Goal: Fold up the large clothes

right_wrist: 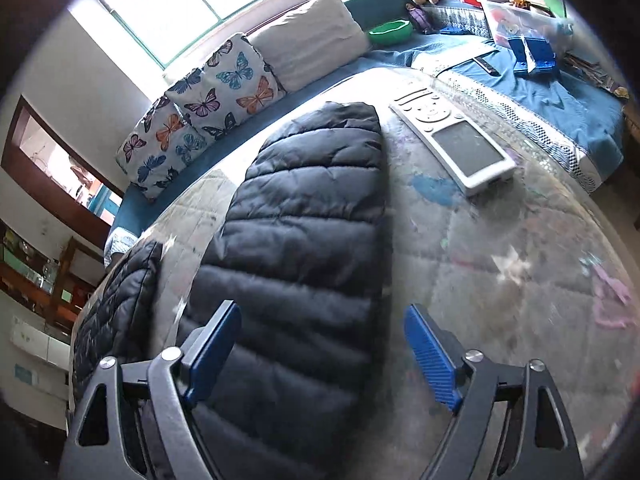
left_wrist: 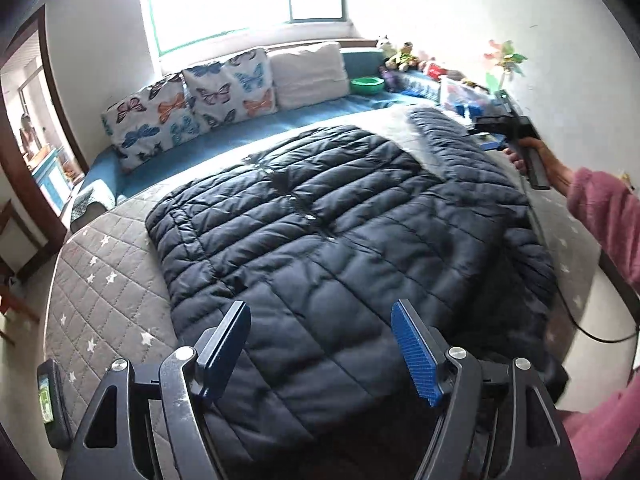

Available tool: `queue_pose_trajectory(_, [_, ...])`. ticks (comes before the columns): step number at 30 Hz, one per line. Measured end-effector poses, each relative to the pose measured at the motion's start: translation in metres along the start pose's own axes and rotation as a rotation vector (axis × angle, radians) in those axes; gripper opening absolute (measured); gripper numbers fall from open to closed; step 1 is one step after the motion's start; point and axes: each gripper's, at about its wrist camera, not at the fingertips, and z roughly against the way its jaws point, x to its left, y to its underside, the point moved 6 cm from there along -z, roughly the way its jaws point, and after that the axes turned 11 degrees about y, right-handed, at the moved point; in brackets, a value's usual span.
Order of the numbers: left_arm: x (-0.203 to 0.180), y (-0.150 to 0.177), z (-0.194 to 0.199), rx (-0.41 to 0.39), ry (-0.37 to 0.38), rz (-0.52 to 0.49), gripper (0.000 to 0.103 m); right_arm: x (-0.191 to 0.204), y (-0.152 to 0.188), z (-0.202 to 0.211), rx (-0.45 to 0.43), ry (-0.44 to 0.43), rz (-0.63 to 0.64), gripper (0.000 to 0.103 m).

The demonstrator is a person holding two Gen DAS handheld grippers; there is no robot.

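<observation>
A large dark navy quilted puffer jacket (left_wrist: pixel 328 232) lies spread flat on a grey quilted star-patterned table cover (left_wrist: pixel 104 280). My left gripper (left_wrist: pixel 320 316) is open and empty, hovering over the jacket's near hem. In the right wrist view one sleeve of the jacket (right_wrist: pixel 304 232) stretches away from me. My right gripper (right_wrist: pixel 322 320) is open and empty, just above the sleeve's near part. The right gripper also shows in the left wrist view (left_wrist: pixel 508 128), held by a hand in a pink sleeve beyond the far right sleeve.
A white remote with a screen (right_wrist: pixel 456 140) lies on the table right of the sleeve. Butterfly cushions (left_wrist: pixel 192 108), a white pillow (left_wrist: pixel 308 74), a green bowl (left_wrist: pixel 367 85), toys and boxes sit on the blue bench behind. A dark device (left_wrist: pixel 50 400) lies at the table's left edge.
</observation>
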Motion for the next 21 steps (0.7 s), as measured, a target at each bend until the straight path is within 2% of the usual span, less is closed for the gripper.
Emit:
queue_pose_trajectory(3, [0.009,-0.008,-0.018,0.029,-0.003,0.016,0.077,0.003,-0.005,-0.006,-0.013,-0.019,0.0,0.08])
queue_pose_trajectory(4, [0.011,-0.008,-0.024,0.036,-0.004,0.02,0.077,0.003,-0.008,-0.008,-0.01,-0.028,-0.004,0.071])
queue_pose_trajectory(5, [0.015,-0.008,-0.033,0.047,-0.003,0.024,0.077,0.003,-0.008,-0.008,-0.008,-0.037,-0.016,0.056])
queue_pose_trajectory(6, [0.017,-0.006,-0.038,0.056,-0.006,0.027,0.077,0.002,-0.009,-0.008,-0.001,-0.043,-0.035,0.047])
queue_pose_trajectory(7, [0.018,-0.004,-0.044,0.066,-0.01,0.032,0.077,0.002,-0.009,-0.007,0.004,-0.055,-0.046,0.03])
queue_pose_trajectory(8, [0.021,-0.001,-0.049,0.076,-0.011,0.038,0.077,0.001,-0.011,-0.007,0.01,-0.077,-0.056,0.018])
queue_pose_trajectory(13, [0.027,0.01,-0.05,0.077,-0.021,0.051,0.077,0.013,-0.016,0.028,-0.047,-0.133,-0.06,0.011])
queue_pose_trajectory(16, [0.03,0.015,-0.038,0.049,-0.029,0.067,0.077,0.039,-0.02,0.071,-0.117,-0.179,-0.025,0.01])
queue_pose_trajectory(21, [0.033,0.028,-0.001,-0.034,-0.024,0.091,0.077,0.11,-0.008,0.159,-0.256,-0.273,0.105,0.009])
